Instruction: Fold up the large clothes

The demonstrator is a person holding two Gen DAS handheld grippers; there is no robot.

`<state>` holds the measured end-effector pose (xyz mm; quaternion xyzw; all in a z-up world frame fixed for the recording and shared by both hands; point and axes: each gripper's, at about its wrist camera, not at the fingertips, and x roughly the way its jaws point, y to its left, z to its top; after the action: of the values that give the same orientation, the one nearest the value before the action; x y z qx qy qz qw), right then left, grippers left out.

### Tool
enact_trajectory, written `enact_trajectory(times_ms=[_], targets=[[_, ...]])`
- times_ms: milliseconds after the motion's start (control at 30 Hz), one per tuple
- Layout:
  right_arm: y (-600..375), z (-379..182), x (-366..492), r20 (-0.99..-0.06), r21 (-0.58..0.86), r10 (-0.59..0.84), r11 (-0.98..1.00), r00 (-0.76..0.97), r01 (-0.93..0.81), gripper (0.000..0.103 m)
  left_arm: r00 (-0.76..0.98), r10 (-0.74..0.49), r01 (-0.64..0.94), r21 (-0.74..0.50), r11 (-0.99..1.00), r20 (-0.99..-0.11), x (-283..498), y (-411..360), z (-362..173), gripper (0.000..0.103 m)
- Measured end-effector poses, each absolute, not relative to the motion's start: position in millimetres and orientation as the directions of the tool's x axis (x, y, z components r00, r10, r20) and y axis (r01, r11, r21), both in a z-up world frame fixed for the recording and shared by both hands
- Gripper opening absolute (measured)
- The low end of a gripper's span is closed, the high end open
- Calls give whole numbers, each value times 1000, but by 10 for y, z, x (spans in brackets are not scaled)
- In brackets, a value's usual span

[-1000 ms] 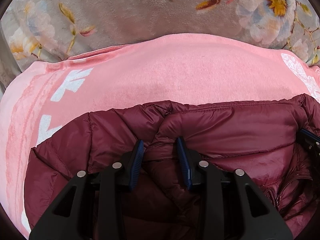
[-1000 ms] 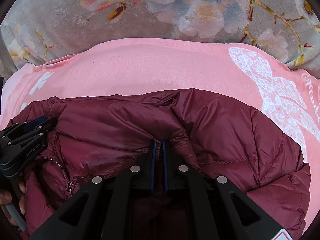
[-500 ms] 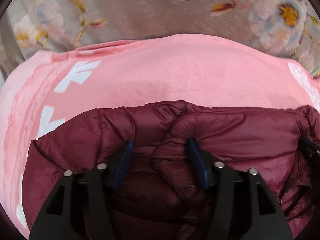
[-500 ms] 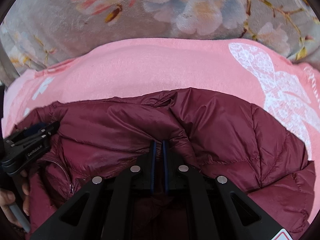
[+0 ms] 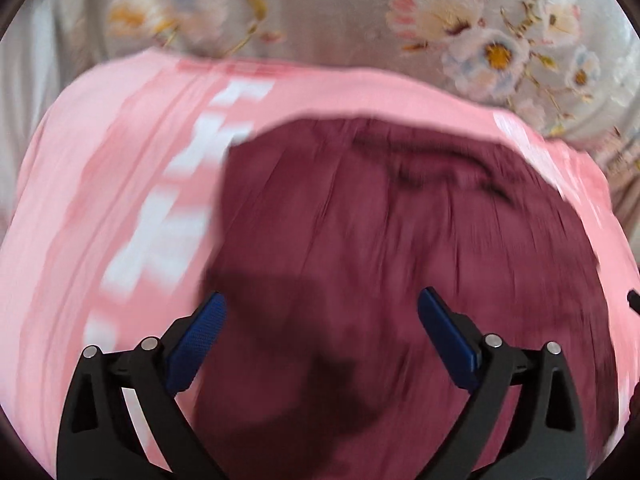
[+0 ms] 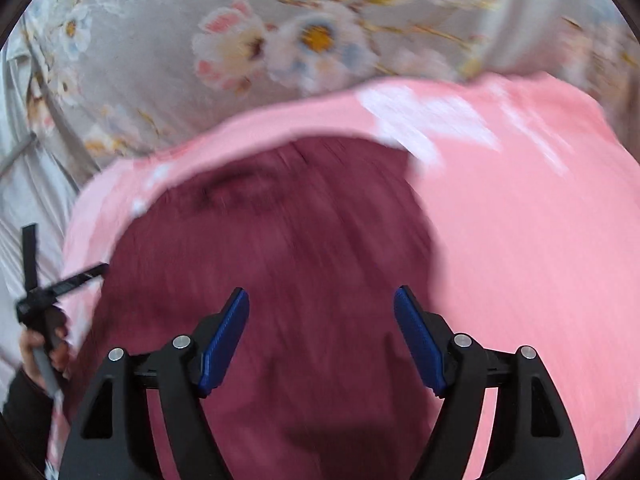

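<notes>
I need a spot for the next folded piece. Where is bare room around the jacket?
Pink blanket lies bare right of the jacket, another strip on its left. Floral cover beyond is bare too. The jacket fills the middle.

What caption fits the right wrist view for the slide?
Right tongs open above the maroon puffer jacket lying on a pink blanket; frame motion-blurred.

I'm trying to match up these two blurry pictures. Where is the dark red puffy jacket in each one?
Left wrist view: the jacket fills the middle and right, past the open left gripper.
Right wrist view: the jacket fills the middle and left, past the open right gripper.
Shared landmark: the pink blanket under the jacket, on the flowered cover.
</notes>
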<state>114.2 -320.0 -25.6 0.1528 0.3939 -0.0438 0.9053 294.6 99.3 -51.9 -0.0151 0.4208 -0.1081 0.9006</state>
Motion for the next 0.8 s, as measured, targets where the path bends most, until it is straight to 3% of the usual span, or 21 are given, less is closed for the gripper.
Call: enact_trajectory(times_ms=[200, 467, 533, 633, 667, 700, 800], targets=[[-3334, -596, 6, -774, 288, 13, 897, 633, 335, 73, 551, -242, 55, -254, 966, -798, 1944, 1730, -901, 94], [-3200, -863, -223, -758, 345, 44, 874, 651, 343, 74, 584, -276, -40, -367, 929, -763, 1394, 1915, -1022, 93], [-3159, -886, -234, -749, 363, 71, 876, 659, 318, 74, 575, -308, -29, -395, 918, -758, 1386, 1857, -1025, 88], [-3071, -899, -196, -738, 374, 95, 882, 669, 287, 74, 574, -299, -12, -372, 928, -762, 1384, 1741, -1006, 68], [-3028, -892, -185, -733, 374, 103, 887, 672, 272, 69, 571, -286, -6, -352, 936, -769, 1384, 1691, -991, 55], [-2978, -881, -173, -730, 375, 117, 892, 674, 252, 52, 572, -273, -3, -334, 942, -773, 1373, 1660, -972, 42], [-2896, -794, -198, -717, 353, 104, 907, 689, 231, 15, 587, -253, 12, -305, 952, -769, 1321, 1645, -873, 12]])
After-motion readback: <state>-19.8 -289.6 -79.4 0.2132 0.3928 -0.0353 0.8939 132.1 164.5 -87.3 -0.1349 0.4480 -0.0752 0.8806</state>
